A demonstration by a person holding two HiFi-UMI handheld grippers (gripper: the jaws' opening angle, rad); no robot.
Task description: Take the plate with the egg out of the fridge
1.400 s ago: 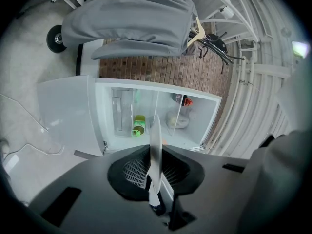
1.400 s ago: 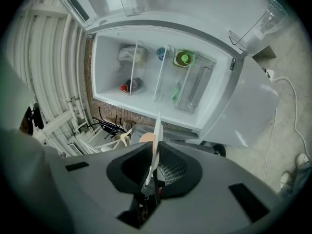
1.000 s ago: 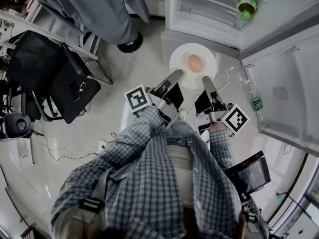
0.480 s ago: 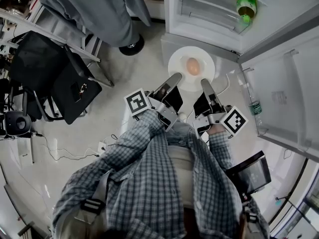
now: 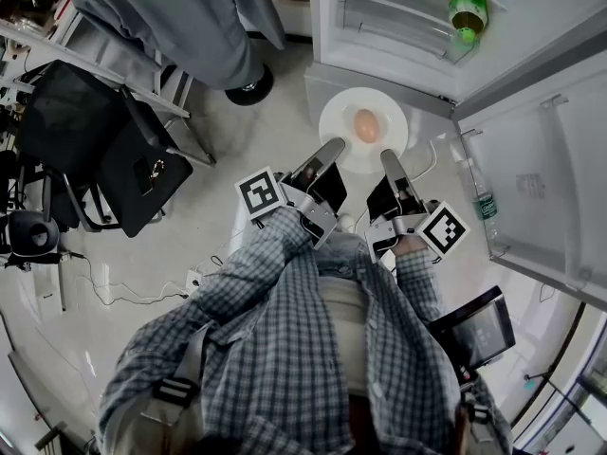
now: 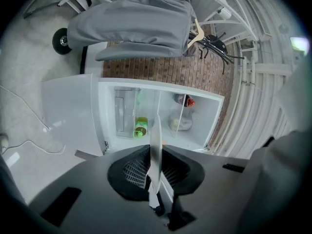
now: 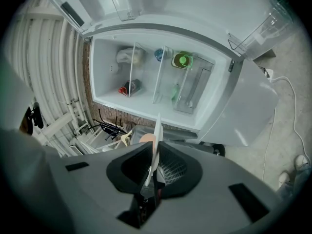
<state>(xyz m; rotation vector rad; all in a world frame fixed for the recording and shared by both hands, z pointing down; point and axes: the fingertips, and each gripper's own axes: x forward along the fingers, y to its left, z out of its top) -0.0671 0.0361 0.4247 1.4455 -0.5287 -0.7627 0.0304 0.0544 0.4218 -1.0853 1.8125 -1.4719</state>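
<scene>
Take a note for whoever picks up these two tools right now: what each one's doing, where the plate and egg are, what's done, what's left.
Left tool: shut on the plate at its left rim.
Right tool: shut on the right rim.
Plate: held about level in front of the fridge, outside it; the egg lies near its middle.
Done: plate is out.
Left: probably set it down gently; the door stands open.

No legible text (bottle label (image 5: 487, 200) blurred)
</scene>
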